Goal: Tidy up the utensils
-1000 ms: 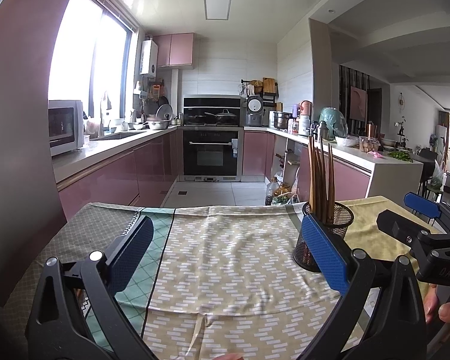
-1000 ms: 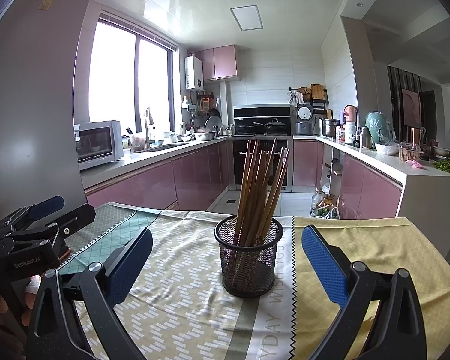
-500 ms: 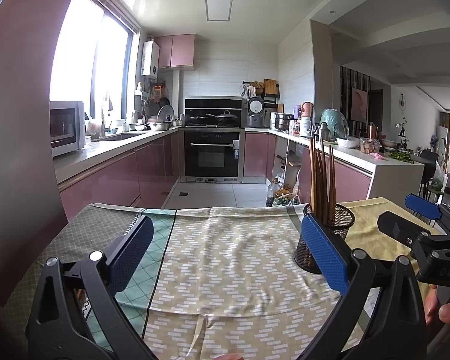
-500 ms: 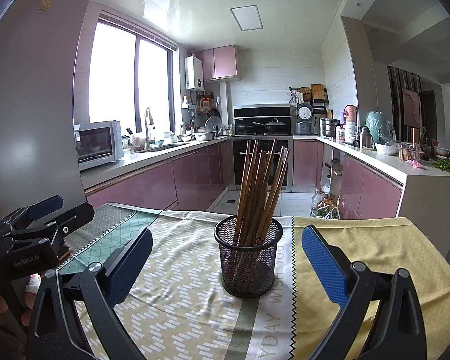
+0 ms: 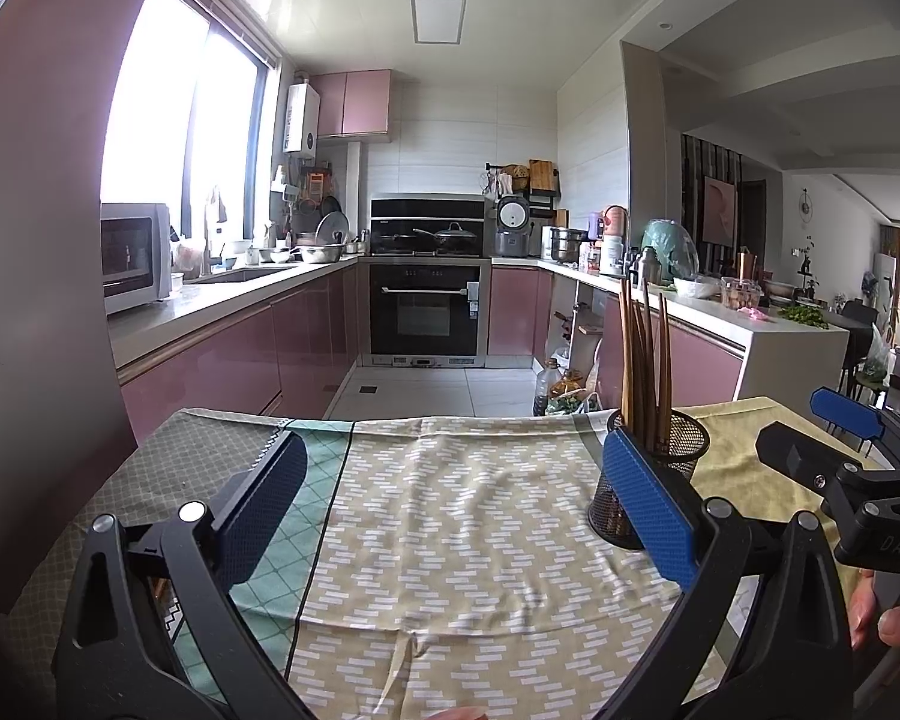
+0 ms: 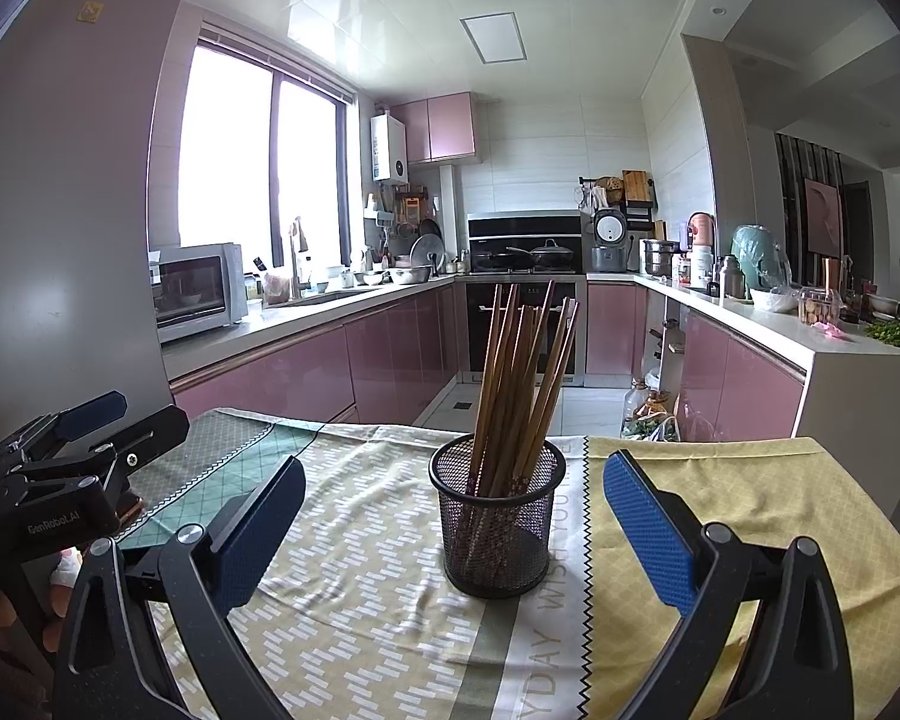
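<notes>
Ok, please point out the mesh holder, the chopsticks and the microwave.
mesh holder (image 6: 498, 534): right wrist view, on its black mesh wall.
chopsticks (image 6: 519, 372): right wrist view, on the wooden shafts above the rim.
microwave (image 6: 195, 291): right wrist view, on its glass door.

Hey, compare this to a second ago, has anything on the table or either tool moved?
Almost nothing. The left tool has drifted a touch, so the mesh cup of chopsticks sits slightly lower in its view. The right tool stays open and lined up with the mesh cup, nothing gripped or released. The chopsticks remain upright in the cup on the tablecloth.
</notes>
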A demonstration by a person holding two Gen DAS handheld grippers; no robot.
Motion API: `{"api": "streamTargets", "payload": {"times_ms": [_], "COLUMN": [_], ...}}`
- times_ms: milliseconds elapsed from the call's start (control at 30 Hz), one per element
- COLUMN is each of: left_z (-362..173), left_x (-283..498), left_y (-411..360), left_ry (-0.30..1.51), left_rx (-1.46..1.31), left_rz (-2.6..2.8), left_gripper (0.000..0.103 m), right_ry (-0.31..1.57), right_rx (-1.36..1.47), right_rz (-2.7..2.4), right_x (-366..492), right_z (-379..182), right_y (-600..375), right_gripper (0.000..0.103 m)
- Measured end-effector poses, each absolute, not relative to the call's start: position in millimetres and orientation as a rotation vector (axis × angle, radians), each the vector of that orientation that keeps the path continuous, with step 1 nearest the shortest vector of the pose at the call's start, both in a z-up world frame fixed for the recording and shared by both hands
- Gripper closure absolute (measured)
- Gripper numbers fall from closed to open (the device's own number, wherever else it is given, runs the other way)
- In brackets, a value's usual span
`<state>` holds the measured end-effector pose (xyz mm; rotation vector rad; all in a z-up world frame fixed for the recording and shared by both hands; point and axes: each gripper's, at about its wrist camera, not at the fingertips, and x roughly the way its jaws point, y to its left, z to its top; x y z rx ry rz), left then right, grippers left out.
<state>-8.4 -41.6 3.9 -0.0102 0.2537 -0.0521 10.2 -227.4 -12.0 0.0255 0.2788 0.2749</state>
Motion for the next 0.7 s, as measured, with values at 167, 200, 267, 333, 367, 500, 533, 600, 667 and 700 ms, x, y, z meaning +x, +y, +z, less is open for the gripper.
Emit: {"api": "streamTargets", "payload": {"times_ms": [167, 200, 267, 333, 367, 500, 533, 600, 667, 700], "left_z": [3.7, 3.9, 4.3, 4.6, 4.6, 4.5, 4.5, 4.4, 4.9, 5.3], "left_x": [-8.3, -8.2, -8.5, -8.1, -7.9, -8.2, -8.1, -7.6, -7.6, -7.2], "left_y": [-41.4, -41.4, -41.7, -41.2, -41.0, -41.3, -41.4, -40.7, -40.4, -39.8], "left_ry": [0.253, 0.252, 0.252, 0.251, 0.251, 0.251, 0.251, 0.25, 0.248, 0.248], "left_rx": [-0.009, -0.009, -0.009, -0.008, -0.008, -0.009, -0.008, -0.009, -0.009, -0.009], "left_rz": [-0.051, -0.051, -0.05, -0.049, -0.05, -0.05, -0.049, -0.048, -0.045, -0.044], "left_gripper": [0.006, 0.006, 0.006, 0.006, 0.006, 0.006, 0.006, 0.006, 0.006, 0.006], "right_ry": [0.278, 0.278, 0.278, 0.278, 0.277, 0.277, 0.278, 0.277, 0.278, 0.278], "right_rx": [0.027, 0.026, 0.025, 0.025, 0.025, 0.026, 0.026, 0.026, 0.025, 0.025], "right_rz": [0.273, 0.274, 0.274, 0.274, 0.273, 0.273, 0.273, 0.272, 0.272, 0.271], "right_x": [10.9, 10.5, 10.5, 10.7, 10.4, 10.8, 10.9, 10.8, 10.9, 10.7], "right_z": [-11.6, -11.7, -11.7, -11.6, -11.7, -11.6, -11.7, -11.5, -11.6, -11.6], "right_y": [-227.4, -227.4, -227.5, -227.4, -227.5, -227.6, -227.6, -227.5, -227.4, -227.4], "right_gripper": [0.007, 0.007, 0.007, 0.007, 0.007, 0.007, 0.007, 0.007, 0.007, 0.007]}}
